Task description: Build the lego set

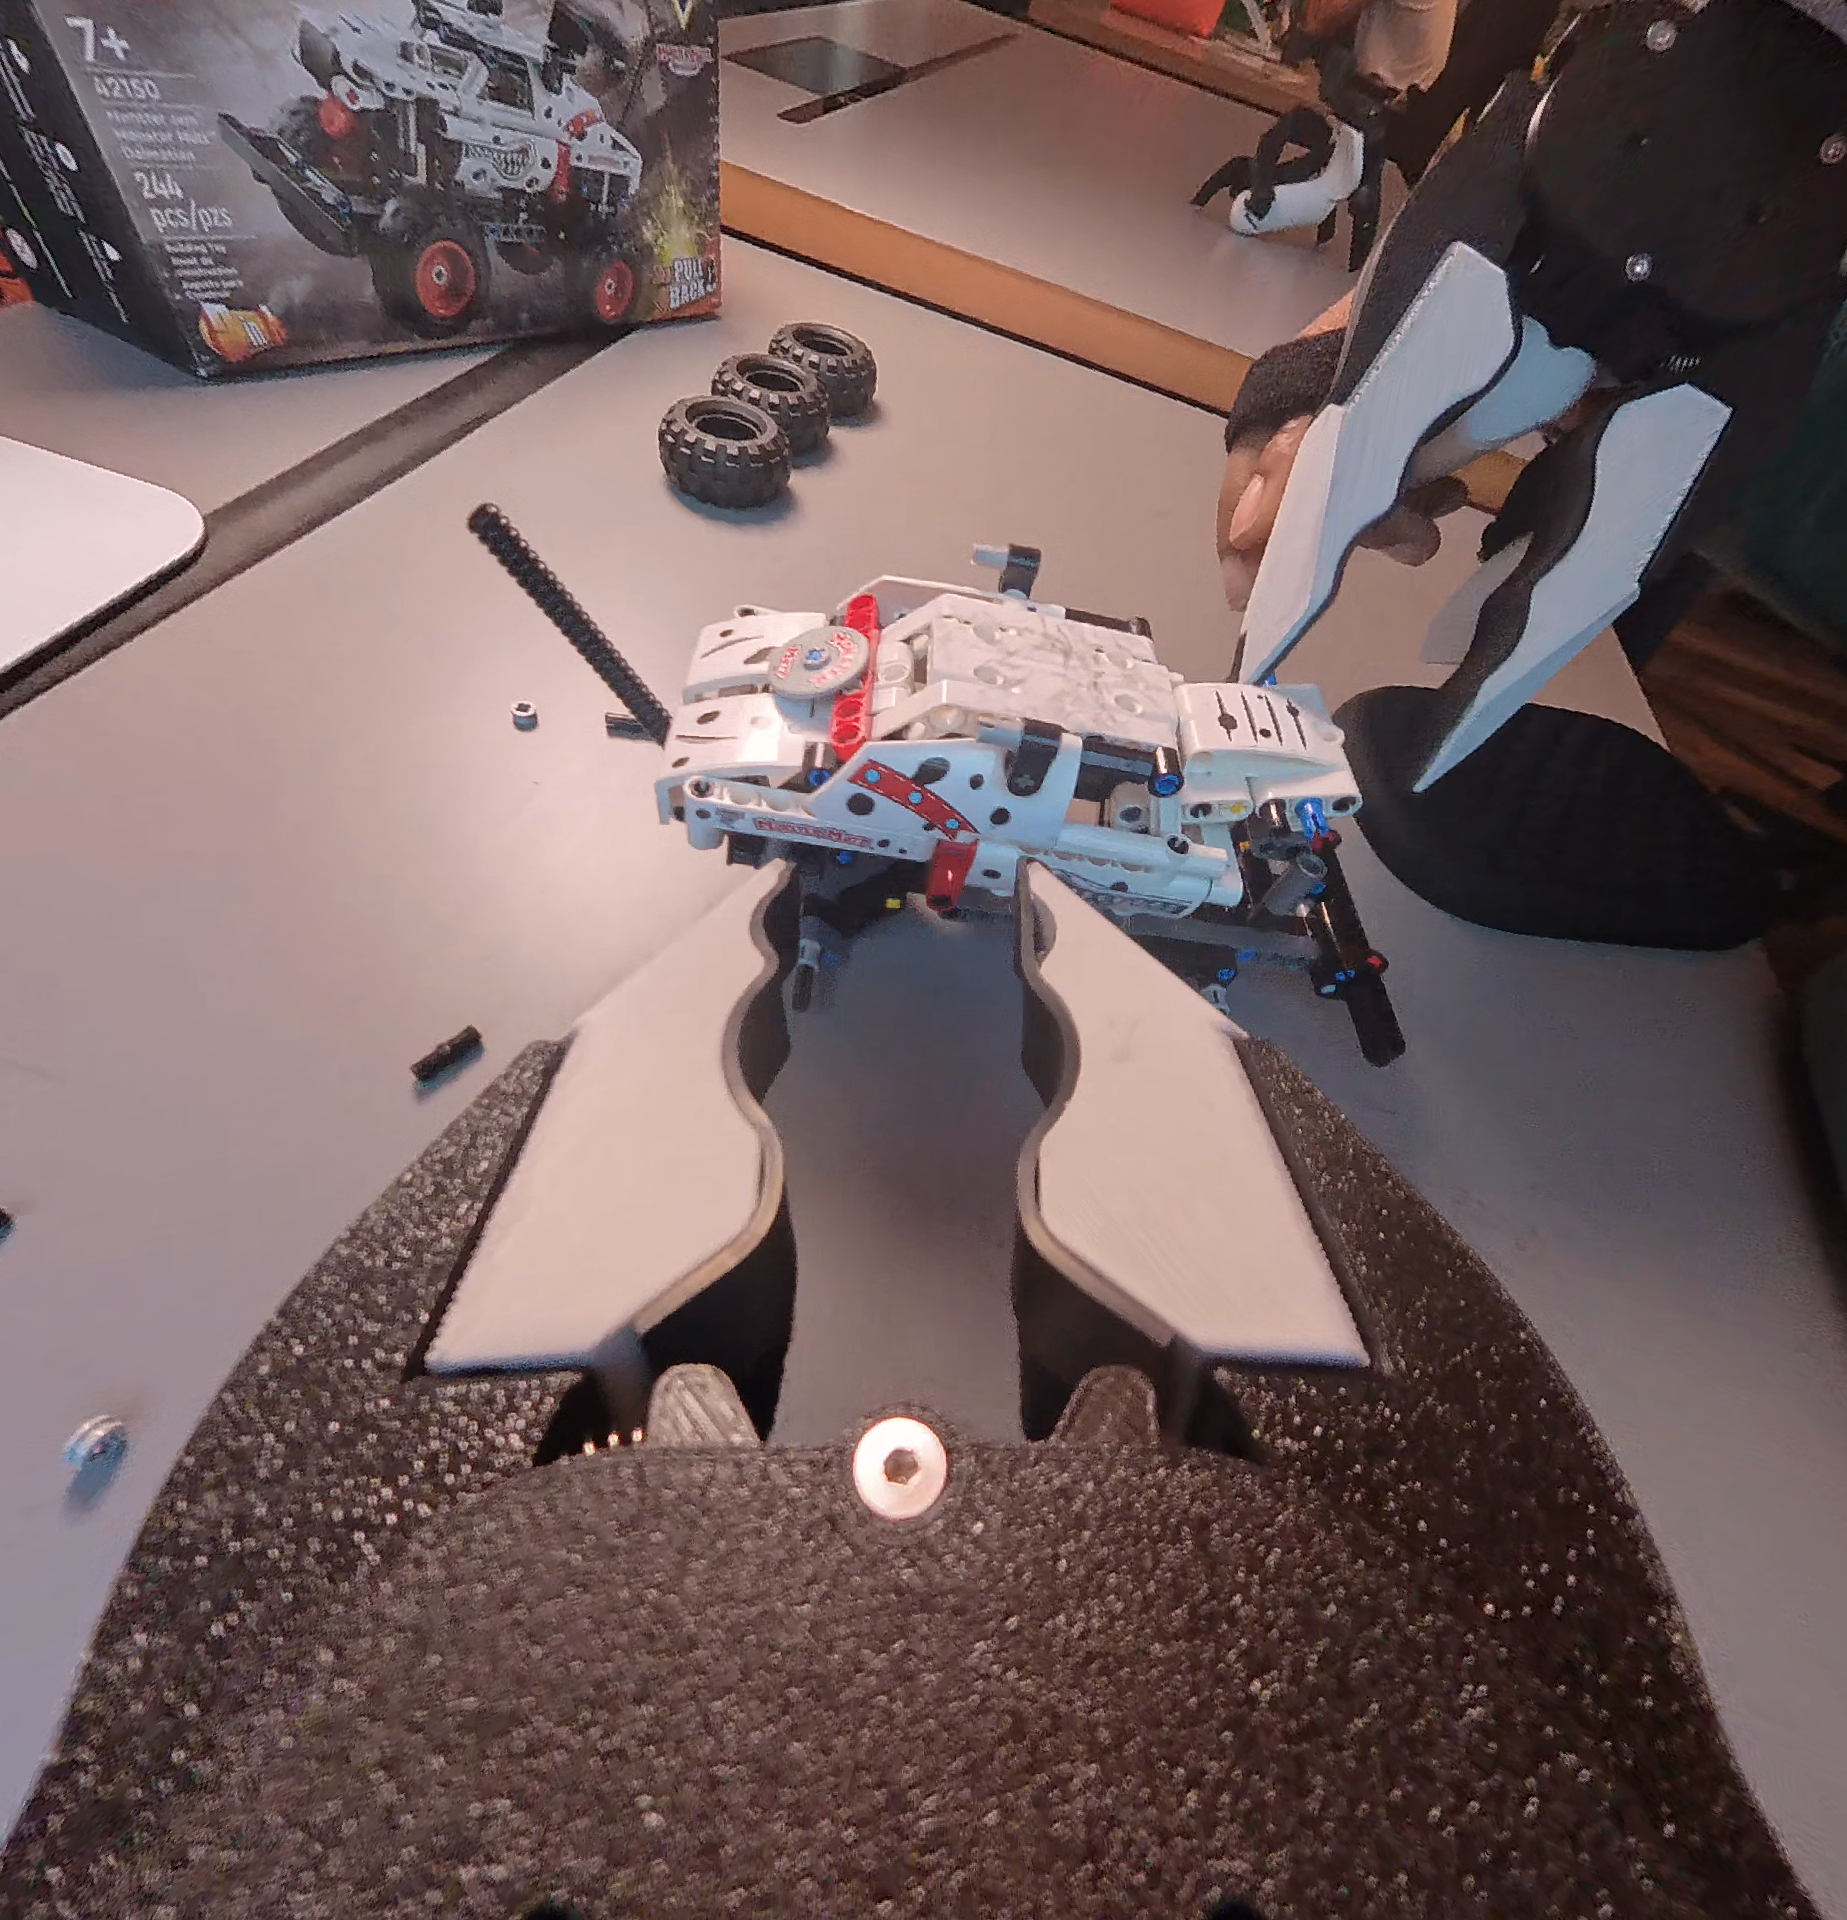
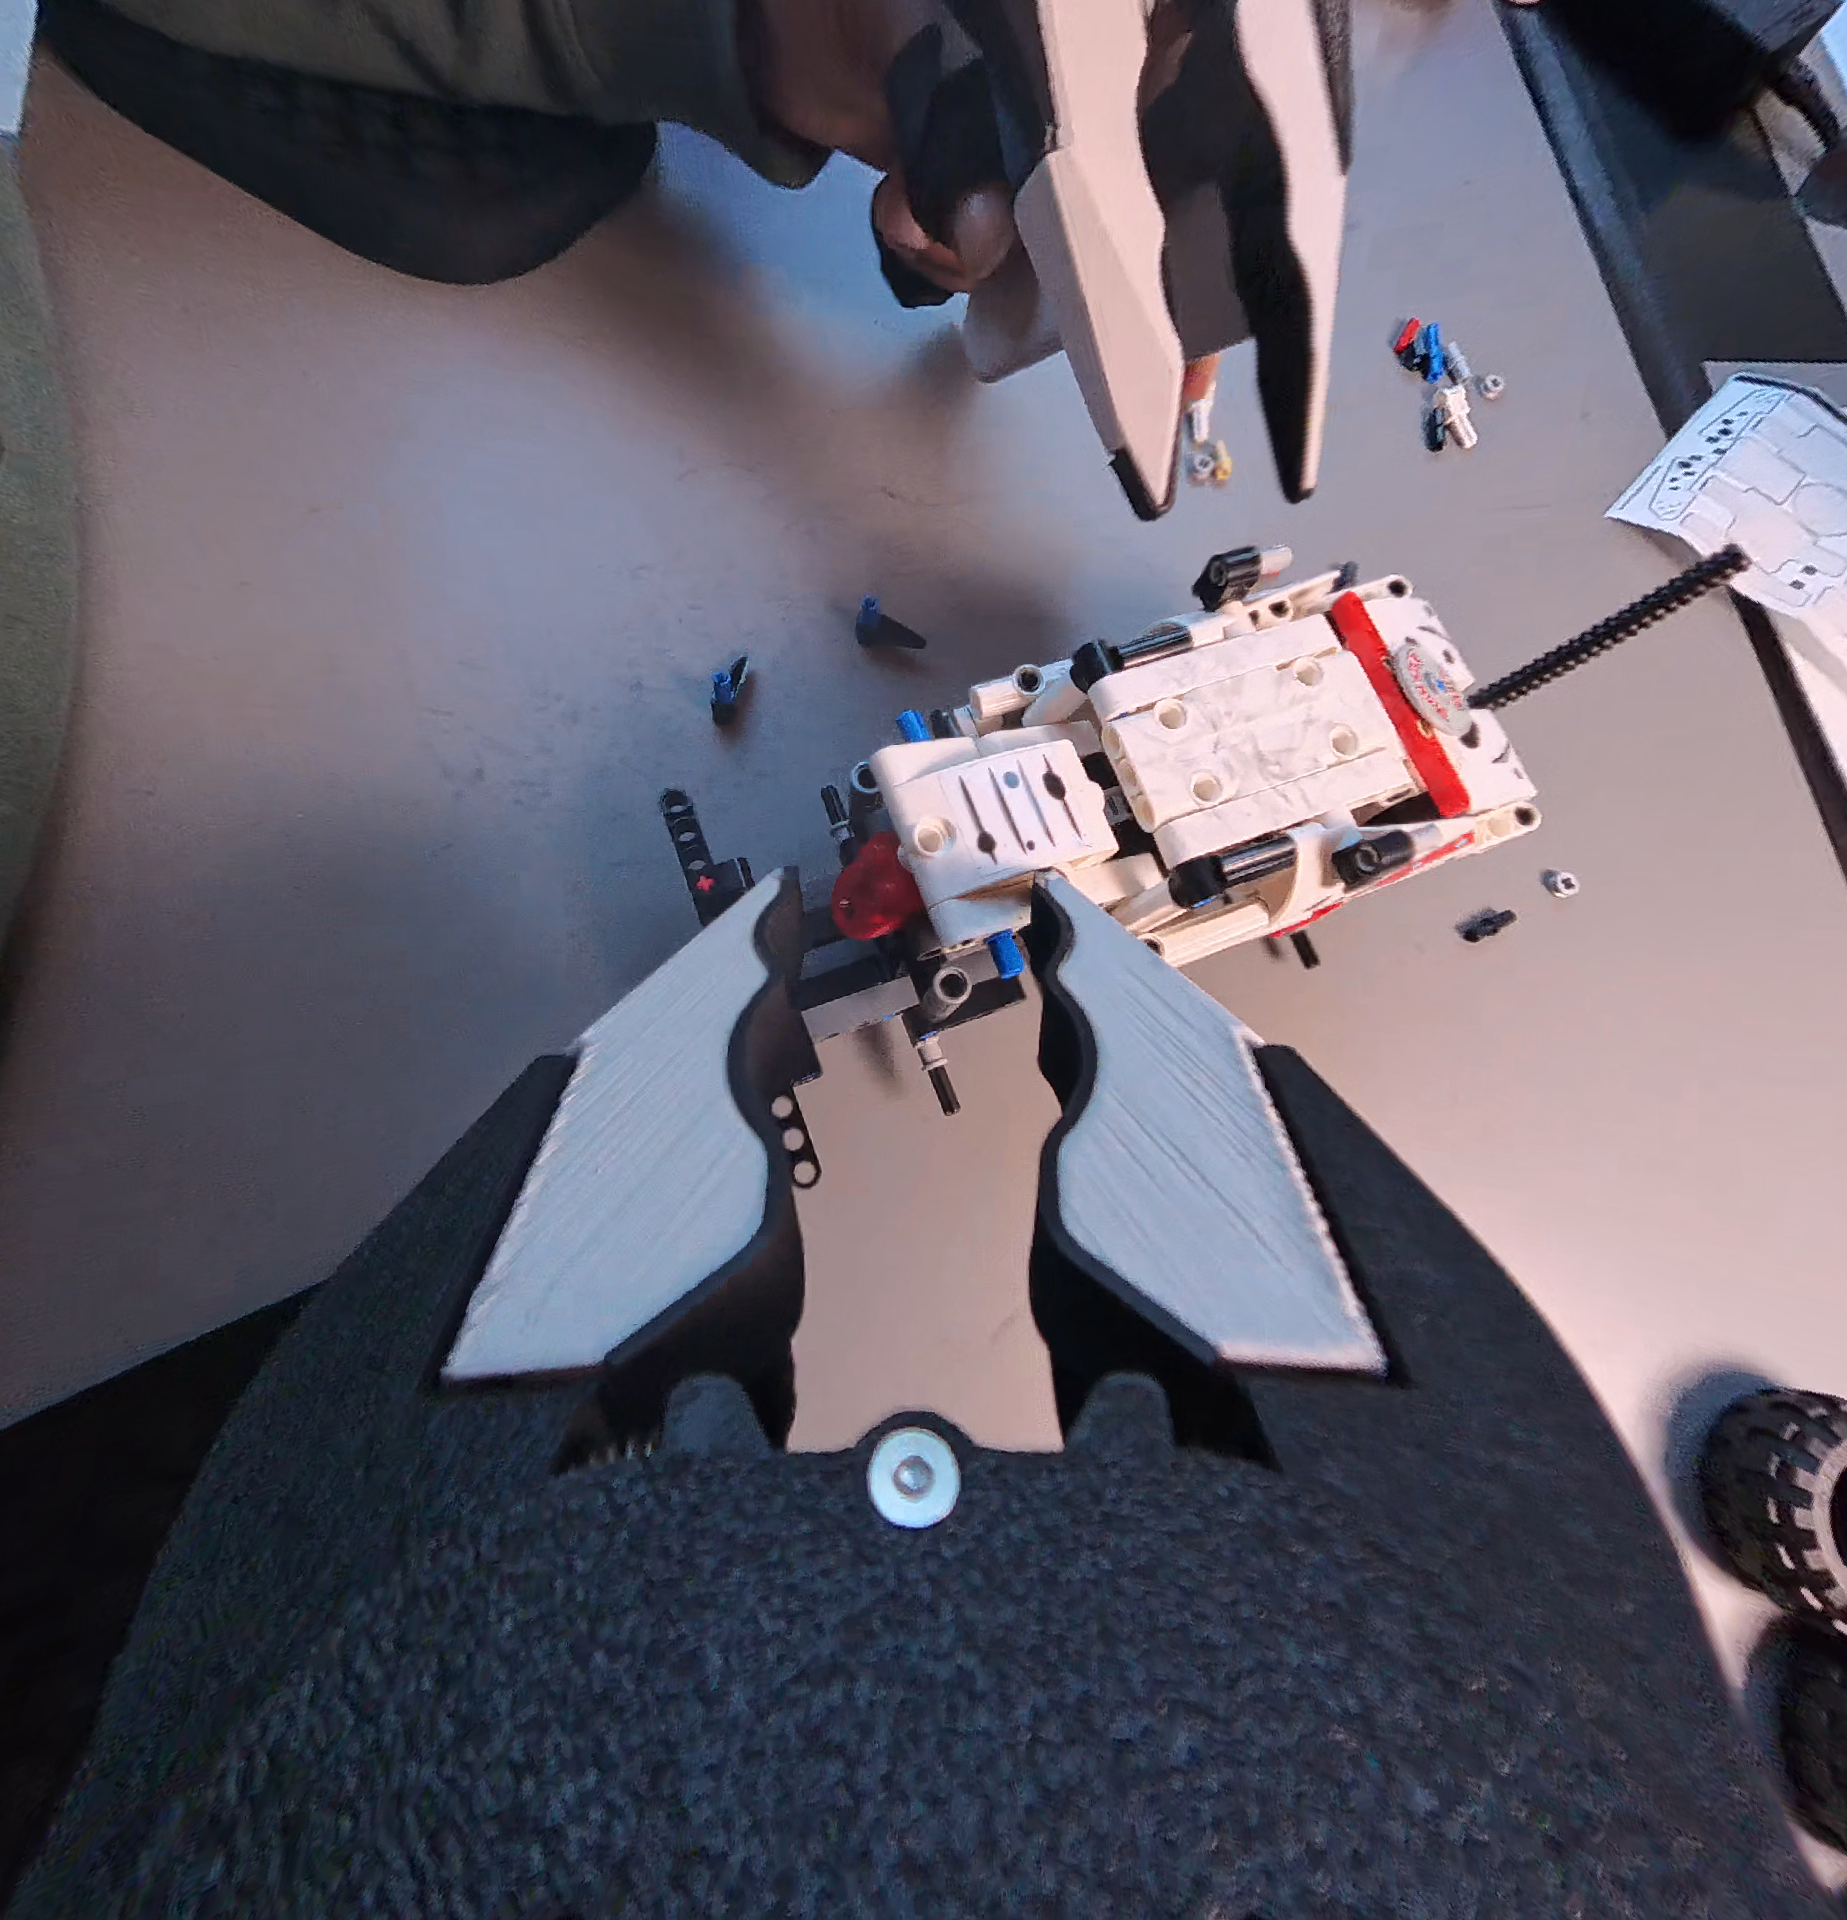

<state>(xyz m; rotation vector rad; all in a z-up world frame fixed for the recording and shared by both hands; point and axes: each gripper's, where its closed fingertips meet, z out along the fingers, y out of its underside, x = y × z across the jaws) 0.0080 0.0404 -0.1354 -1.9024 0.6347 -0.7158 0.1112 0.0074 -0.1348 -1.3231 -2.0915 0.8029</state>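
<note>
The white lego truck body, without wheels, lies on the grey table; it has red trim and a black chassis. My left gripper is open and empty, with its tips just short of the truck's near side. It also shows in the right wrist view, open above the table. My right gripper is open, and its fingers stand on either side of the truck's front end without pressing on it. In the left wrist view the right gripper hangs open over the hood.
Three black tyres lie behind the truck, in front of the set's box. A black ridged rod lies beside the truck. Loose pins, a black beam and a sticker sheet lie around it. A dark round object sits to the right.
</note>
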